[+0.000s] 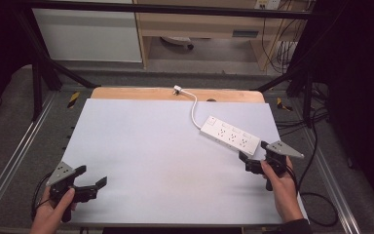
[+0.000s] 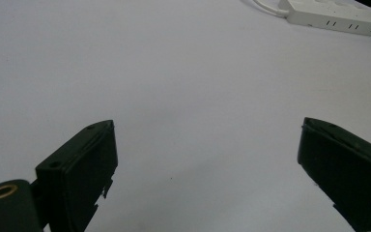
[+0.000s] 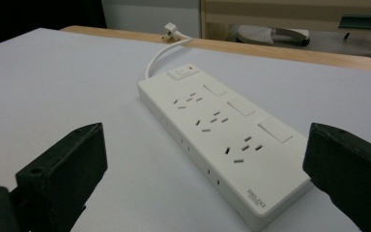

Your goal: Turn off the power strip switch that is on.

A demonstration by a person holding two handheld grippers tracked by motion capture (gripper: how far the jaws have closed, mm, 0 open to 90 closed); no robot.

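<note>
Your left gripper (image 1: 91, 176) sits at the near left corner of the pale grey table top (image 1: 151, 146), its jaws spread wide with nothing between them; in the left gripper view both jaws are cut off by the bottom edge, and bare table shows in the gap. Your right gripper (image 1: 253, 157) is at the right edge of the table, just beside the near end of the white power strip (image 1: 229, 134), and its jaws are also spread wide and hold nothing. In the right gripper view the strip (image 3: 222, 133) lies flat between and beyond the two jaws, not touching either as far as you can tell, and its near corner is partly hidden behind the right jaw. There is small grey writing on the strip's near end (image 3: 255, 198), but it is too blurred to read. A rocker switch with a red dot (image 3: 183, 72) sits at the far end, and three blank white rectangles run along one side of the sockets. The white cord (image 1: 194, 108) curves away to a plug (image 1: 177, 89) lying on the wooden strip at the table's far edge. In the left gripper view the strip (image 2: 338, 18) is clipped by the top right corner.
</note>
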